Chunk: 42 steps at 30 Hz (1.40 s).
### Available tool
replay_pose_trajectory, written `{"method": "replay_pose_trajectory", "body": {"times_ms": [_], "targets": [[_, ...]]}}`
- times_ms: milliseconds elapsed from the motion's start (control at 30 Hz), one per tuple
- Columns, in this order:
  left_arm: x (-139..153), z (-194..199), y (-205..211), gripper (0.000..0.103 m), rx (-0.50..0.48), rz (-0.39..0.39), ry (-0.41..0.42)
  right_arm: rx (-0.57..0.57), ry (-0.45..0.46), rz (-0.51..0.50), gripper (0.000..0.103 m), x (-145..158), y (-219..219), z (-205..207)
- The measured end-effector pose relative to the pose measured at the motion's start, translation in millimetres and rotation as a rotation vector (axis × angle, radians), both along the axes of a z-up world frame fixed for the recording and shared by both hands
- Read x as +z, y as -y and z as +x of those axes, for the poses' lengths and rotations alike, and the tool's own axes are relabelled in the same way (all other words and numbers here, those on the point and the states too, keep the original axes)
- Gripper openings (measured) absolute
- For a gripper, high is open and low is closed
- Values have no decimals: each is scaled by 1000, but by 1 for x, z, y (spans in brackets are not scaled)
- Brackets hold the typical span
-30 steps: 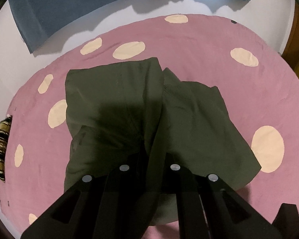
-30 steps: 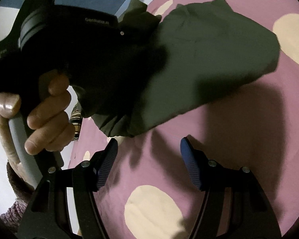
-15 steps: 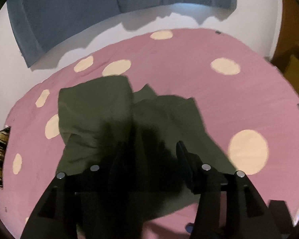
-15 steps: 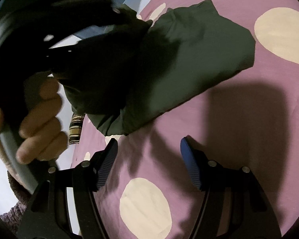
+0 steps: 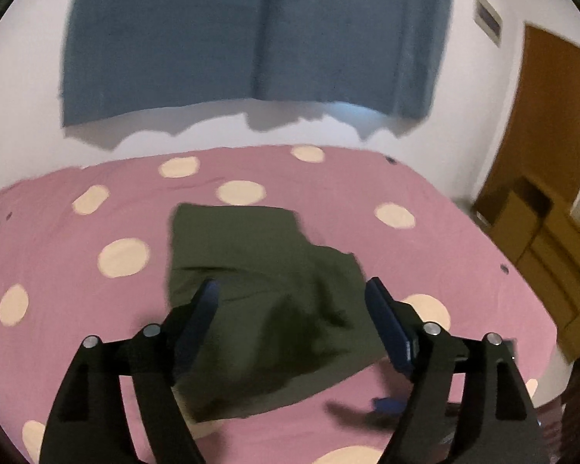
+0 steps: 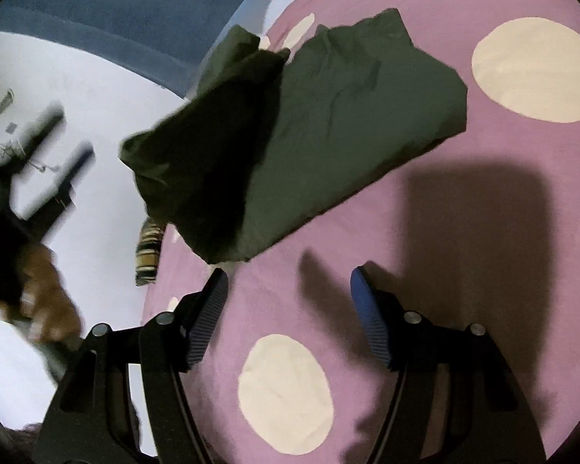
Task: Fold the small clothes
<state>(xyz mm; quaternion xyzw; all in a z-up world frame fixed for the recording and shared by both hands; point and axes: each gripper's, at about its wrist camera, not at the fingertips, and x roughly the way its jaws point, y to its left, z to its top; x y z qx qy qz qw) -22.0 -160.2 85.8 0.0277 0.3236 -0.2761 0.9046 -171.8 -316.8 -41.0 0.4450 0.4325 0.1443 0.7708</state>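
A dark olive-green garment [image 5: 259,282] lies folded over on a pink bed sheet with cream dots [image 5: 367,178]. It also shows in the right wrist view [image 6: 328,127], with its near left part rumpled and raised. My left gripper [image 5: 292,290] is open and empty, held above the garment's near half. My right gripper [image 6: 288,276] is open and empty, over bare sheet [image 6: 464,232] just short of the garment's near edge.
A blue cloth [image 5: 251,31] hangs on the white wall behind the bed. A wooden door and cardboard boxes [image 5: 541,232] stand at the right. A striped item [image 6: 149,251] lies at the bed's left edge. The person's hand [image 6: 46,294] is blurred at far left.
My left gripper was shut on the garment, then opened, let it go and pulled up and back. The garment dropped onto the sheet. My right gripper stayed open and nearly still.
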Motion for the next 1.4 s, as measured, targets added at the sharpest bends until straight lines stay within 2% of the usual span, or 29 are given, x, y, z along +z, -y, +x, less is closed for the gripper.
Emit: {"method": "replay_pose_trajectory", "body": {"times_ms": [100, 167, 300, 467, 633, 833, 900, 933, 1000, 1067, 1267, 1400], "targets": [[-11, 4, -50, 78, 56, -44, 22, -16, 18, 34, 67, 10, 8, 0], [-25, 2, -77, 79, 71, -52, 35, -22, 30, 62, 72, 16, 12, 4], [-51, -5, -100, 80, 61, -53, 28, -28, 61, 96, 75, 34, 17, 28], [-85, -18, -98, 81, 31, -20, -1, 9, 62, 148, 79, 49, 11, 81], [-105, -23, -85, 81, 27, 33, -1, 62, -22, 149, 80, 45, -1, 124], [-115, -20, -71, 81, 42, 76, 24, 119, -119, 123, 79, 37, -18, 147], [-119, -14, -69, 81, 45, 69, 7, 142, -142, 96, 58, 34, -22, 152], [-120, -11, -67, 81, 47, 71, 3, 155, -143, 79, 30, 34, -25, 153], [-122, -9, -64, 81, 49, 72, -6, 181, -139, 36, 18, 36, -30, 155], [-123, -7, -61, 81, 46, 72, -11, 189, -122, 13, 14, 42, -31, 156], [-121, 2, -57, 81, 88, 89, 10, 173, 50, 9, 11, 96, -24, 155], [-119, 10, -58, 85, 94, 72, 10, 161, 96, 5, 10, 112, -7, 151]]}}
